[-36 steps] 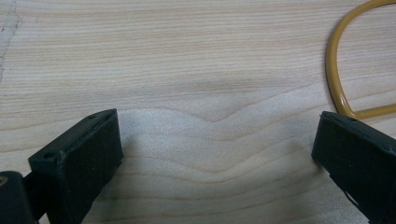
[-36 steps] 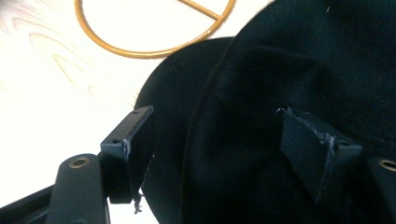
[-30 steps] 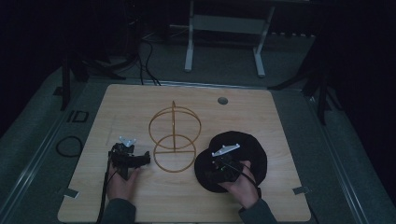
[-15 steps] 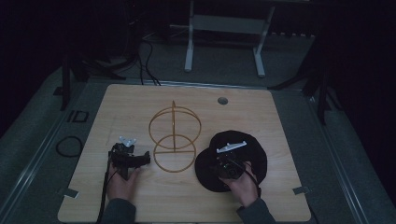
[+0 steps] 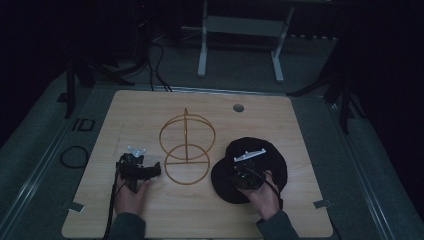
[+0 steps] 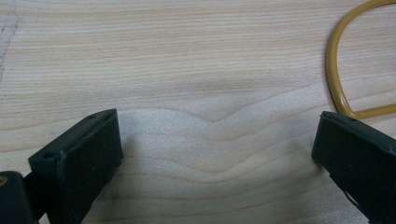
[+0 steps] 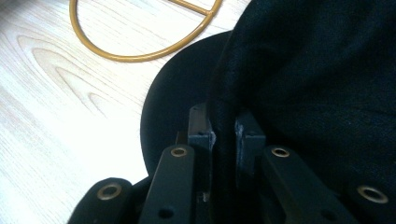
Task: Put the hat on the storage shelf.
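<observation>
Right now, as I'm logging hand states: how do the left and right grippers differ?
The left gripper has its jaws spread wide over bare table; the right gripper is shut on the black hat. The left one sits beside the gold wire stand, the right one on the hat. Each is in a hand.

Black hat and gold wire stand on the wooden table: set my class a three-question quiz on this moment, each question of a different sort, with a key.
1. True or false: the right gripper has its jaws closed on a fold of the black hat.
2. Multiple choice: what lies between the left gripper jaws?
A. the gold wire stand
B. bare wooden table
C. the hat's brim
3. Fill in: seen from the high view, the stand is placed to the ___ of the hat.

Key: 1 true; 2 B, the jaws stand wide apart over bare wood, with the stand's base ring off to one side; 3 left.
</observation>
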A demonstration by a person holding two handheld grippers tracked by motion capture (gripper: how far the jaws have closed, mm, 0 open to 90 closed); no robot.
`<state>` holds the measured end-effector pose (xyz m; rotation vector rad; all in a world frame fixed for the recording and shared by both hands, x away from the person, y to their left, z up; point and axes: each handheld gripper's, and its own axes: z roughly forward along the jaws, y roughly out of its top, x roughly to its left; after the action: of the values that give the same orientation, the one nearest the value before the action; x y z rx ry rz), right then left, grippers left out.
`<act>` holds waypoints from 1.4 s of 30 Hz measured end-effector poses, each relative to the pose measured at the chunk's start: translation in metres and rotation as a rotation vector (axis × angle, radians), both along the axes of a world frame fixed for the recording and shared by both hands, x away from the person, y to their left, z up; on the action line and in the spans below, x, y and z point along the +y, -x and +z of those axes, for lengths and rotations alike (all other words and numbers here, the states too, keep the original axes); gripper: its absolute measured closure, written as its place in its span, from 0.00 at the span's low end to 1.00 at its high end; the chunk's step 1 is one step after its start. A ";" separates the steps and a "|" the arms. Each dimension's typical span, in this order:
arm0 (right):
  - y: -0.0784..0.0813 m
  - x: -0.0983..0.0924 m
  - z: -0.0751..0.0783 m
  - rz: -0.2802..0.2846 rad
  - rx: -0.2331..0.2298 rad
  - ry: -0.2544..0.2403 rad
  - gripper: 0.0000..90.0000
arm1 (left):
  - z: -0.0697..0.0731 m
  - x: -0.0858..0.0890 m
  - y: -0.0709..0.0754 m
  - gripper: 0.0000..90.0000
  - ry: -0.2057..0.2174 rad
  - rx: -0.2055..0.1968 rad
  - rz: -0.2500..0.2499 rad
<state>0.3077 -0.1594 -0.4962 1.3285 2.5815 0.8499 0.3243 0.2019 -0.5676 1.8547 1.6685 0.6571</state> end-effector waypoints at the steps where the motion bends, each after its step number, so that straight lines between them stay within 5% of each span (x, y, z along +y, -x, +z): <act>1: 0.000 0.000 0.000 0.000 0.000 0.000 0.90 | 0.000 0.000 0.000 0.01 0.000 0.000 0.000; 14: -0.015 -0.006 0.028 0.019 -0.046 0.037 0.90 | 0.000 0.000 0.000 0.01 0.000 0.000 0.000; 29: -0.053 -0.012 0.058 0.104 -0.064 0.081 0.89 | 0.000 0.000 0.000 0.01 -0.002 0.001 -0.001; 42: -0.073 -0.015 0.088 0.119 -0.089 0.091 0.89 | 0.000 0.000 0.000 0.01 -0.002 0.001 -0.001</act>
<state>0.3811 -0.1741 -0.4080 1.0972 2.6170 0.7798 0.3243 0.2019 -0.5675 1.8571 1.6688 0.6572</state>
